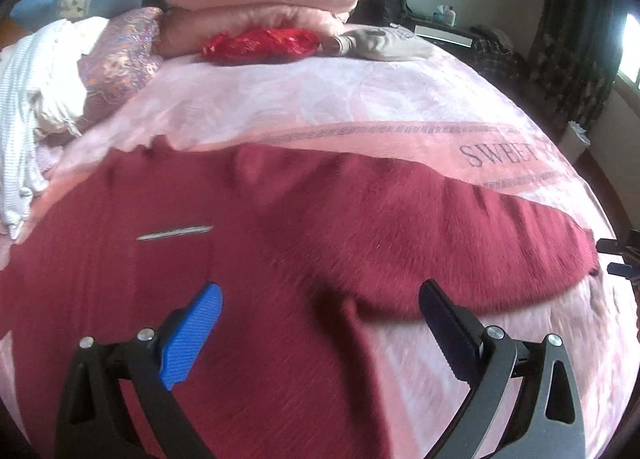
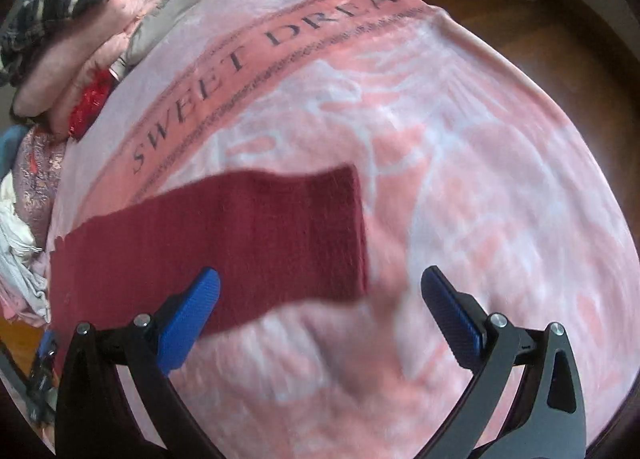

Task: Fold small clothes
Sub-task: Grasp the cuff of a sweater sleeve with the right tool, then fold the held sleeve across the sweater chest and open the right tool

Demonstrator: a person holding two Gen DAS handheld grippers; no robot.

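A pink bedspread [image 2: 460, 147] lettered "SWEET DREA…" covers the bed, with folded bedding stacked at its far end. On it lies your dark red knit garment [image 1: 248, 243], spread flat — one sleeve [image 2: 248, 227] reaching out sideways. It looks soft, light and floppy, likely to sag when lifted; take the sleeve at its cuff. Your left gripper [image 1: 320, 335] and right gripper [image 2: 320, 323] both hover above it, jaws spread wide, holding nothing.
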